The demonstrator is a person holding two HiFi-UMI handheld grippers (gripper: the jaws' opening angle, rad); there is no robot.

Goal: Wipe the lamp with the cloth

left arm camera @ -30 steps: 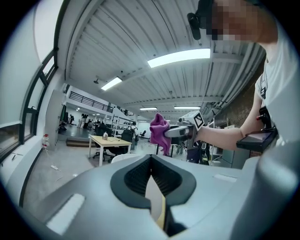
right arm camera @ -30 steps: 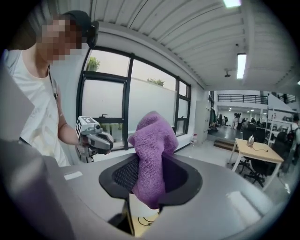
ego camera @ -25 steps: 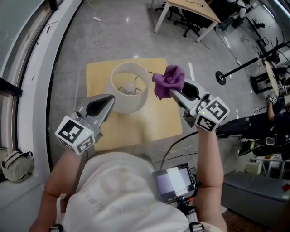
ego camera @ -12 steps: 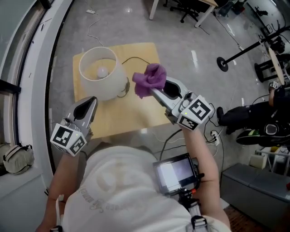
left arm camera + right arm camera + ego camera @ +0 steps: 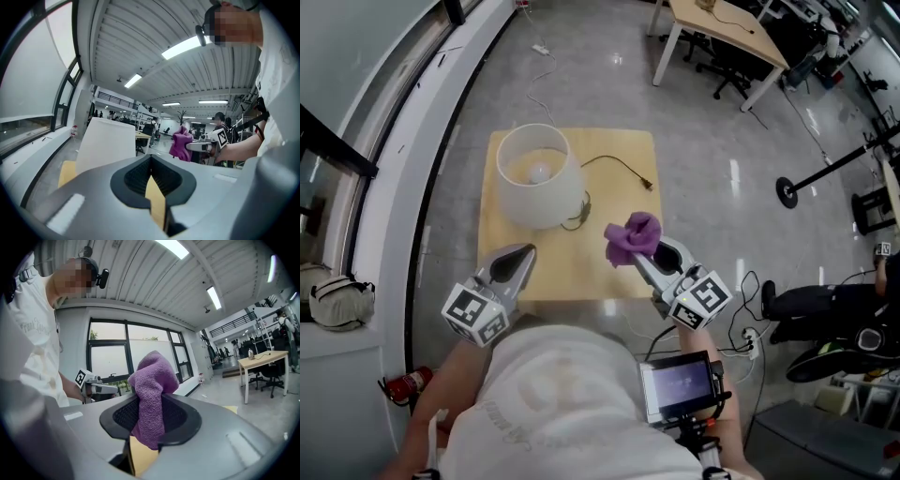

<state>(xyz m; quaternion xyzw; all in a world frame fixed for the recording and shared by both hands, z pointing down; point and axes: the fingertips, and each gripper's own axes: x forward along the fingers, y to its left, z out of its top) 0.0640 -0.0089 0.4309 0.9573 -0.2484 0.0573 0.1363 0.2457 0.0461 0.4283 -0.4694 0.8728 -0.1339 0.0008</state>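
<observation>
Since the earlier frame, both grippers are being drawn back from the lamp (image 5: 536, 176) towards the near edge of the table (image 5: 581, 267). The cloth (image 5: 633, 237), earlier at the shade's rim, is now being held well apart from it.

From left to right:

- One bag (image 5: 337, 302) is lying on the window ledge. One red fire extinguisher (image 5: 405, 384) is lying on the floor below it.
- The left gripper (image 5: 525, 255) is being held over the table's near left part. Its jaws are closed together with nothing between them.
- The one lamp is standing upright on the table's far left part, with one bulb visible inside the white shade.
- One cord (image 5: 614, 161) is trailing from the lamp's base across the table, on the side facing the cloth, and ends in one plug (image 5: 648, 185).
- The one purple cloth is being held bunched above the table's near right part. It is clamped in the right gripper (image 5: 645, 261), whose jaws have just been tightening slightly on it.
- One desk (image 5: 727, 28) and one floor stand (image 5: 787, 192) are standing on the floor beyond the table.
- One person (image 5: 825, 305) is seated at the far right.
</observation>
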